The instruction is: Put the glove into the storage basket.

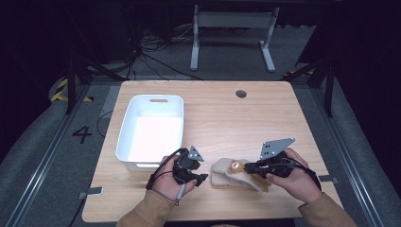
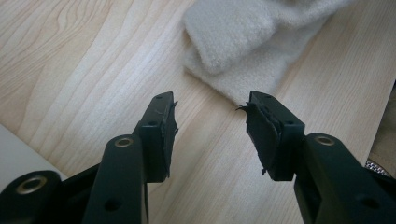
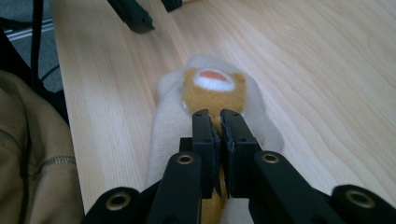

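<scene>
Pale wood table (image 1: 217, 118) carries a white bin (image 1: 150, 130) at your left, with a dark floor and cables beyond it. Near the front edge lies a cream plush (image 1: 231, 176) with a tan bear face (image 3: 215, 86). Your right tongs (image 3: 219, 122) are clamped on the tan part of that plush, jaws nearly together. Your left tongs (image 2: 210, 119) stand apart over bare wood, empty, just beside the plush's cream edge and next to the bin's front corner.
</scene>
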A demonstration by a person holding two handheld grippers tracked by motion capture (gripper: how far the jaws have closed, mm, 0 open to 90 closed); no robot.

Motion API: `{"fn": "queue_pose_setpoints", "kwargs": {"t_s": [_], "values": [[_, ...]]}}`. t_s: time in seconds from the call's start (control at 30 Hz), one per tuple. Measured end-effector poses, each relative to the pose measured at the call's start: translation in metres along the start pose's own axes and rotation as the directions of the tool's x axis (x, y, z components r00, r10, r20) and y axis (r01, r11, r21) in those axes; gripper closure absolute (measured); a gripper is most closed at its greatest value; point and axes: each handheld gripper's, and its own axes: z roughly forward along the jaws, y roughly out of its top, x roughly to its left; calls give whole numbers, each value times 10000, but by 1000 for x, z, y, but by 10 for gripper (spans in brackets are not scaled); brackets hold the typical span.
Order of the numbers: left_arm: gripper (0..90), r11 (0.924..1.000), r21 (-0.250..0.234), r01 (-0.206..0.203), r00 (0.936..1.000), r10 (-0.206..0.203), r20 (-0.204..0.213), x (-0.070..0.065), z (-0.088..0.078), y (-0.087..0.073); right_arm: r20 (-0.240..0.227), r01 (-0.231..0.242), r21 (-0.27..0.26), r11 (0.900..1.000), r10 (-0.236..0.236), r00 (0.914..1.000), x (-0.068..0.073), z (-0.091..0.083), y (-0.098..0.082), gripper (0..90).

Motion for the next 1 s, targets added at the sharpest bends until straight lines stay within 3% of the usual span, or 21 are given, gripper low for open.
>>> {"fn": "queue_pose_setpoints", "kwargs": {"t_s": [0.27, 0.43, 0.5, 0.63, 0.83, 0.9, 1.0], "values": [[529, 9999, 86, -84, 10000, 84, 40, -3, 2, 1, -86, 161, 751, 9970, -155, 9998, -5, 10, -11, 842], [529, 9998, 133, -125, 9998, 124, 130, -4, 4, 1, -254, -43, 1061, 9943, 70, 9997, -4, 20, -18, 812], [529, 9997, 160, -182, 9997, 180, 156, -5, 5, 2, -384, -487, 1188, 9917, 536, 9978, -2, 24, -23, 745], [528, 9994, 217, -258, 9994, 253, 223, -7, 9, 4, -316, -565, 1220, 9909, 608, 9977, 0, 26, -26, 702], [527, 9989, 231, -414, 9987, 407, 309, -8, 15, 10, 29, -988, 765, 9922, 988, 9951, 1, 13, -32, 670], [531, 9984, 242, -506, 9982, 499, 320, -8, 18, 12, 365, -1393, 690, 9878, 1370, 9899, -4, 2, -42, 671], [536, 9972, 309, -680, 9973, 670, 312, -9, 21, 16, 536, -1599, 727, 9845, 1563, 9863, -5, -3, -47, 673]]}}
